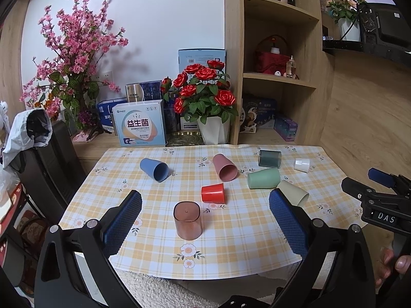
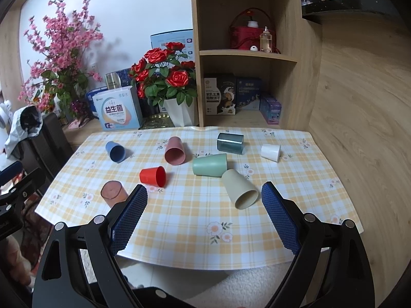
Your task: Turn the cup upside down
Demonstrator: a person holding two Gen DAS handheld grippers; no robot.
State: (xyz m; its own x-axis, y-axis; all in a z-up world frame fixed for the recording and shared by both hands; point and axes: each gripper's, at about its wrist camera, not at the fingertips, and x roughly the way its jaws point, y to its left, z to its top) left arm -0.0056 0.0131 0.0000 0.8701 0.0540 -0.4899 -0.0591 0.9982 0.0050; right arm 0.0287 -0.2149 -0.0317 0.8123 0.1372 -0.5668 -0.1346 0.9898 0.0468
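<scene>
Several cups sit on a checked tablecloth [image 1: 231, 251]. A translucent brown cup [image 1: 187, 220] stands upside down near the front; it also shows in the right wrist view [image 2: 113, 192]. Lying on their sides are a red cup [image 1: 213, 193], a blue cup [image 1: 154, 169], a pink cup [image 1: 224, 167], a green cup [image 1: 263, 178], a beige cup [image 2: 239, 188], a dark teal cup [image 2: 230, 143] and a white cup [image 2: 271, 152]. My left gripper [image 1: 205, 220] is open, with the brown cup between its fingers' line, apart from it. My right gripper [image 2: 204, 213] is open and empty, near the beige cup.
Behind the table stand a pot of red roses [image 1: 205, 97], pink blossoms [image 1: 69, 59], boxes [image 1: 140, 123] and a wooden shelf [image 1: 280, 82]. A dark chair with a jacket [image 1: 33, 138] is at the left. The wooden wall [image 2: 359, 102] is at the right.
</scene>
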